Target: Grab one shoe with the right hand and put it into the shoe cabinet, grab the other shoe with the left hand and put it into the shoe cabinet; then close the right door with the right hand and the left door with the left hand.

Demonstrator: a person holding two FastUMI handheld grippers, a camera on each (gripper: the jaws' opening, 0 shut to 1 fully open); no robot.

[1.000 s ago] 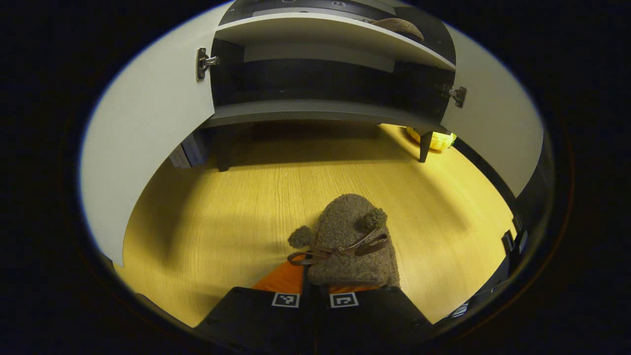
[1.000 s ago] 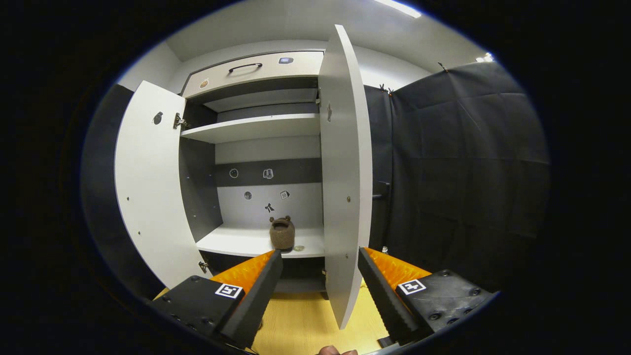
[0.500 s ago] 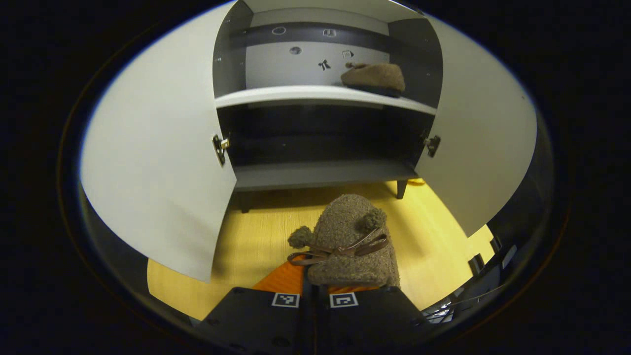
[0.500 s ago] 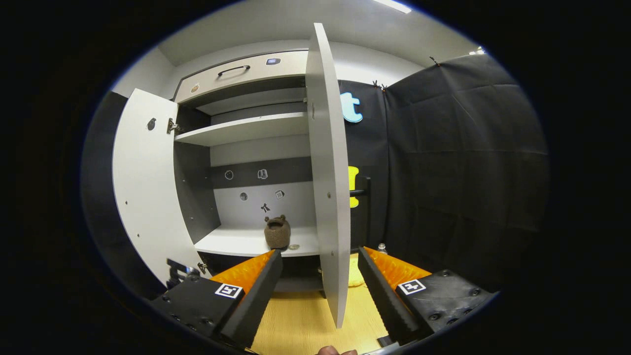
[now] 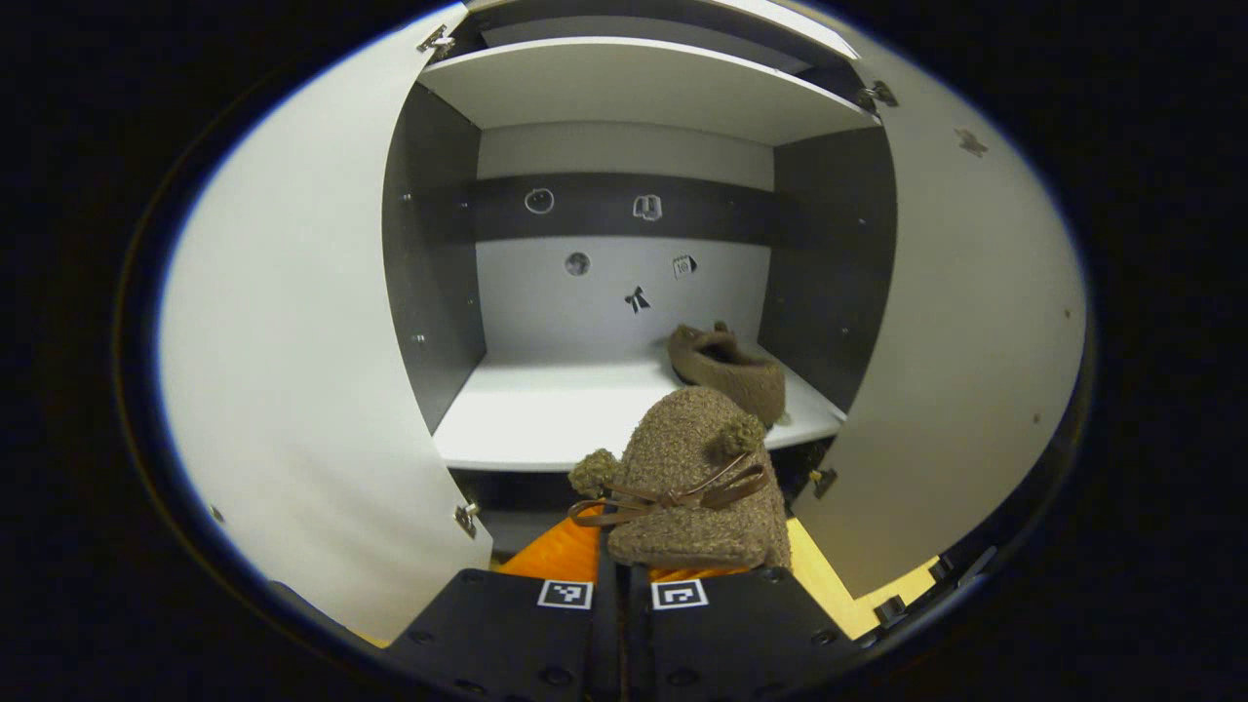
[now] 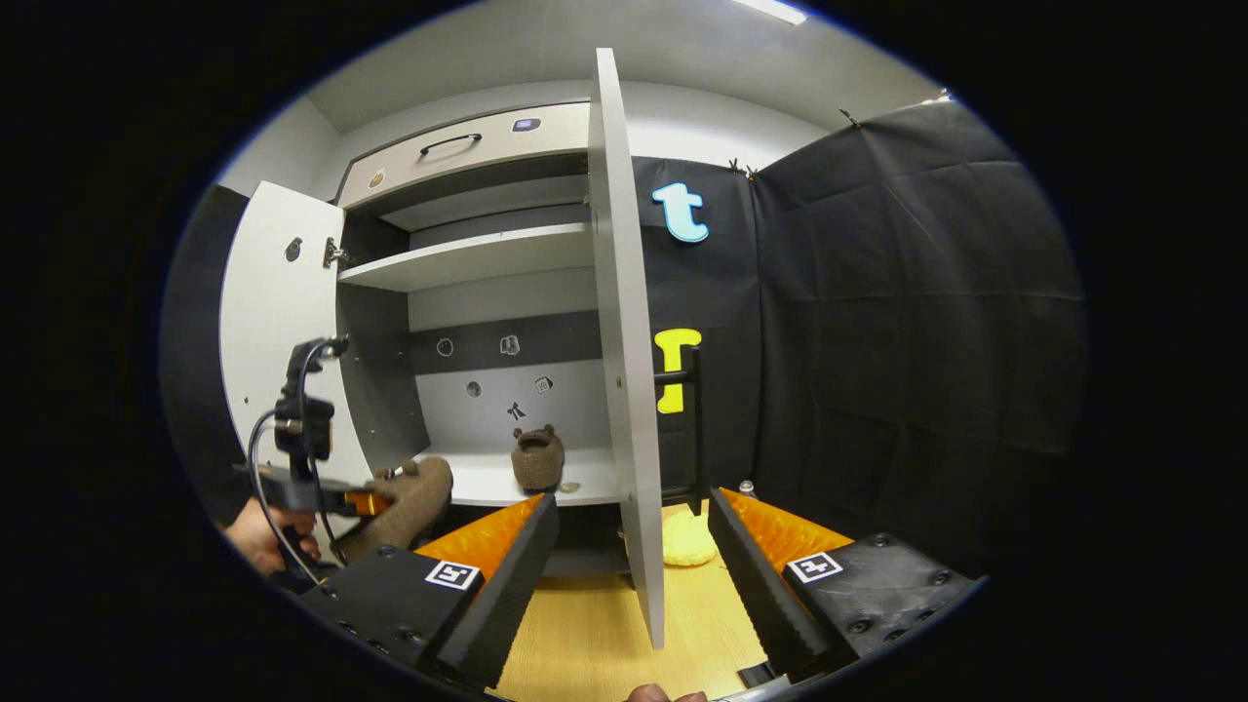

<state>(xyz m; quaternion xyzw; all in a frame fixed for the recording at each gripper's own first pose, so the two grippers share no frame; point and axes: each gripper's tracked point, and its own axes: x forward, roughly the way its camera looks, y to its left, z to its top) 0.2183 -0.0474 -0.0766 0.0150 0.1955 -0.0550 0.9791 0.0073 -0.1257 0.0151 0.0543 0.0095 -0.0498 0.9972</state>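
Observation:
My left gripper [image 5: 624,561] is shut on a brown fuzzy shoe [image 5: 697,487] with pompoms and a bow, held in front of the open shoe cabinet's white shelf [image 5: 546,419]. The other brown shoe [image 5: 729,369] lies on that shelf at the right. In the right gripper view the left gripper [image 6: 366,504] carries its shoe [image 6: 409,502] near the shelf's left end, and the shelved shoe [image 6: 538,458] sits further in. My right gripper [image 6: 634,526] is open with nothing held. The edge of the right door [image 6: 624,390] stands in line between its fingers.
Both doors stand open, the left door [image 5: 292,370] and the right door [image 5: 965,341] flanking the shelf. An upper shelf [image 6: 478,258] and a drawer [image 6: 458,146] sit above. A yellow object [image 6: 687,541] lies on the wooden floor [image 6: 585,634]. A hand [image 6: 255,536] holds the left gripper.
My left gripper has risen from the floor with the shoe to the level of the white shelf and come closer to it. It has entered the right gripper view. The right gripper barely moved.

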